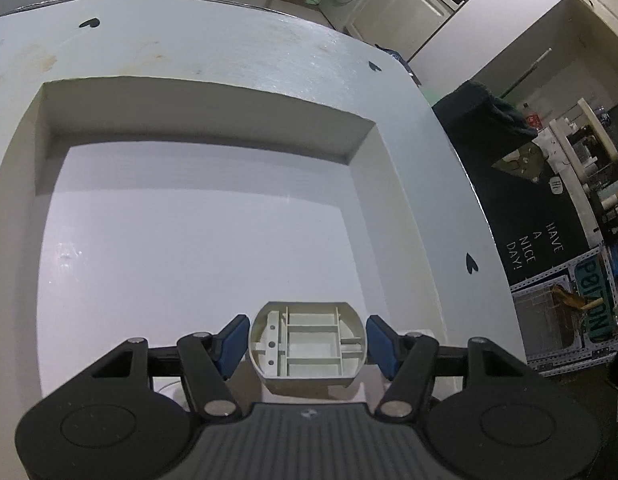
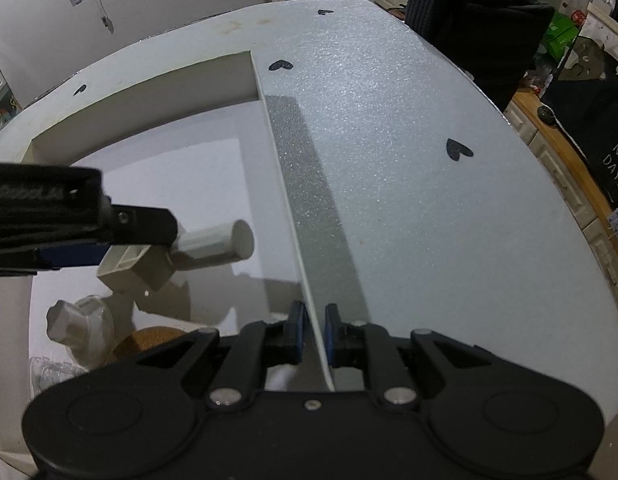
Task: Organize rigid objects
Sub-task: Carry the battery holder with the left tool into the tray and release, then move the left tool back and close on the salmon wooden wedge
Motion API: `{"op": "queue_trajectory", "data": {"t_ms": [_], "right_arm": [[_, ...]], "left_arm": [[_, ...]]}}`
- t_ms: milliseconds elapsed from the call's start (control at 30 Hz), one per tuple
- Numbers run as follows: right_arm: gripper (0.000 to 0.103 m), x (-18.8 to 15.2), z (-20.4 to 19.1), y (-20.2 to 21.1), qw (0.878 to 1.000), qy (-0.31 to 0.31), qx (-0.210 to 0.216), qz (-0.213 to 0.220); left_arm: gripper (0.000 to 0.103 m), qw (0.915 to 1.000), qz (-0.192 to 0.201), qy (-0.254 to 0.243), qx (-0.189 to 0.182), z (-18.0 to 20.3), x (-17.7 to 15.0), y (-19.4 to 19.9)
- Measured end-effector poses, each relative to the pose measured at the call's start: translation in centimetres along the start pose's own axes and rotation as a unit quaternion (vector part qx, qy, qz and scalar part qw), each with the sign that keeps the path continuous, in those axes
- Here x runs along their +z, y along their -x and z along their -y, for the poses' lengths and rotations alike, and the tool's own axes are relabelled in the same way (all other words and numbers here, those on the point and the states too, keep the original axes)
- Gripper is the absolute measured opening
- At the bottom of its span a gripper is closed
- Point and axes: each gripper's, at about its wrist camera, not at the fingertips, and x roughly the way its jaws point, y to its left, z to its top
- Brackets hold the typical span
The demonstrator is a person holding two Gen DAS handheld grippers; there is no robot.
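Note:
My left gripper (image 1: 307,342) is shut on a cream plastic part (image 1: 307,346) with a ribbed hollow underside, holding it over the floor of a white open box (image 1: 205,240). In the right wrist view the same part (image 2: 181,252) shows a round peg and hangs from the left gripper (image 2: 121,240) above the box floor. My right gripper (image 2: 313,334) is shut on the box's thin right wall (image 2: 289,216), near its front end. A white knob-shaped piece (image 2: 79,326) and a brown cork disc (image 2: 149,340) lie inside the box at the front.
The box sits on a white foam-covered table (image 2: 409,160) with black heart marks. A crinkled clear wrapper (image 2: 49,372) lies in the box's front left corner. A dark chair (image 2: 477,16) stands past the table's far right edge, and cluttered shelves (image 1: 581,184) stand to the right.

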Motion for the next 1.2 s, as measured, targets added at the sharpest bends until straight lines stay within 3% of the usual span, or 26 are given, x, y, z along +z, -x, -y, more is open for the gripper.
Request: {"op": "queue_trajectory", "data": {"t_ms": [100,200,600,1200], "right_arm": [[0.012,0.0,0.0,0.0,1.000,0.000,0.000,0.000],[0.012,0.0,0.0,0.0,1.000,0.000,0.000,0.000],[0.012,0.0,-0.1,0.0,1.000,0.000,-0.001,0.000],[0.012,0.0,0.0,0.0,1.000,0.000,0.001,0.001]], "left_arm": [[0.067,0.9999,-0.011,-0.001,-0.002,0.1,-0.2,-0.2],[0.078,0.9995,-0.028,0.015,-0.003,-0.3,-0.4,-0.5],[0.100,0.9995,-0.025,-0.005,-0.017,-0.3,-0.8,1.0],[0.103,0.9976,0.011,-0.058,-0.036,-0.4,-2.0,7.4]]}}
